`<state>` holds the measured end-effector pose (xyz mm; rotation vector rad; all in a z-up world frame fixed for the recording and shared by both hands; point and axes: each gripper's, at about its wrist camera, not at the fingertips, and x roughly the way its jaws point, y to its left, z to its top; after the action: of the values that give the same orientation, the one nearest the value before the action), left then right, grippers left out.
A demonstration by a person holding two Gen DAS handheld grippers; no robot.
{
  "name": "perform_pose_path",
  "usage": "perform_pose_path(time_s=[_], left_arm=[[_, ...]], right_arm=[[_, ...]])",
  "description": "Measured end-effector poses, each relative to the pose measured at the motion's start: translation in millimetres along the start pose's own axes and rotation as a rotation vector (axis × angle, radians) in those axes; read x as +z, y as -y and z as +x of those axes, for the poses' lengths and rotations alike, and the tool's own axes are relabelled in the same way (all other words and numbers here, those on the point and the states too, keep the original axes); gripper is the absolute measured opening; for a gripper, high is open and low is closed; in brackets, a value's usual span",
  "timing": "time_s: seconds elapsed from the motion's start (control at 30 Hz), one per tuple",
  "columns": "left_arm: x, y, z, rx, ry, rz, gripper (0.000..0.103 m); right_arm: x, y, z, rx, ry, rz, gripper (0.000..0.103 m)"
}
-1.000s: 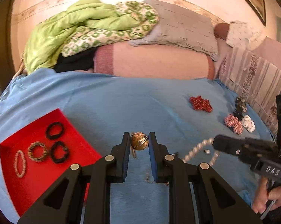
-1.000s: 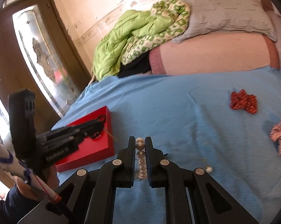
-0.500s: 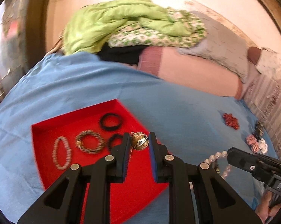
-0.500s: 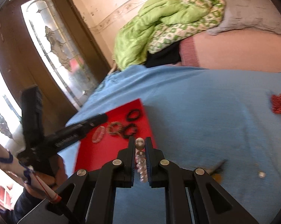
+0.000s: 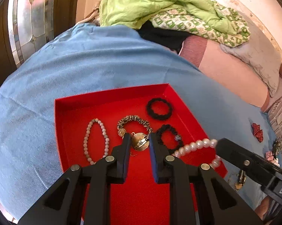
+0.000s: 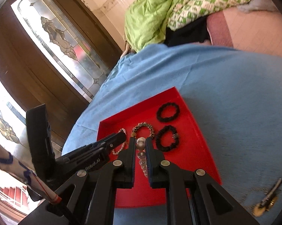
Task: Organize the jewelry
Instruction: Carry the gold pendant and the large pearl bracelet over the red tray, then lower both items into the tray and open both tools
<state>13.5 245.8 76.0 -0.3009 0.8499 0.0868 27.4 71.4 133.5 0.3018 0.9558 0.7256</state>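
Note:
My left gripper (image 5: 139, 143) is shut on a round gold earring (image 5: 139, 144) and holds it over the red tray (image 5: 111, 96) on the blue bedspread. My right gripper (image 6: 140, 144) is shut on a pearl necklace (image 6: 141, 144), also over the tray (image 6: 195, 131); the pearls (image 5: 195, 145) hang from it in the left wrist view. In the tray lie a pink bead bracelet (image 5: 96, 137), a leopard-print scrunchie (image 5: 134, 121) and two black scrunchies (image 5: 159, 108).
A gold chain with a clip (image 6: 266, 200) lies on the bedspread right of the tray. Red hair pieces (image 5: 257, 131) lie farther right. A green quilt (image 5: 159, 1) and pillows sit at the bed's far end. A glass door (image 6: 62, 43) stands left.
Both grippers have swung left with their jewelry, from over the bare bedspread to above the red tray. Grips are unchanged.

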Motion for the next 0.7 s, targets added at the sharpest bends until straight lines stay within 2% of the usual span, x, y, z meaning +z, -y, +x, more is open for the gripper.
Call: perform_pose_path(time_s=[0.13,0.57,0.7], left_arm=[[-0.5,0.6,6.6,0.011,-0.020,-0.002,0.019],[-5.1,-5.7,15.3,0.054,-0.065,-0.018,0.019],[-6.6,-6.3,15.5,0.060,-0.067,-0.015,0.019]], right_arm=[[0.6,7.8,16.4,-0.037,-0.029,0.006,0.011],[-9.3,28.0,23.2,-0.176,-0.071,0.000,0.011],[-13.3,31.2,28.0,-0.188,-0.086,0.003,0.011]])
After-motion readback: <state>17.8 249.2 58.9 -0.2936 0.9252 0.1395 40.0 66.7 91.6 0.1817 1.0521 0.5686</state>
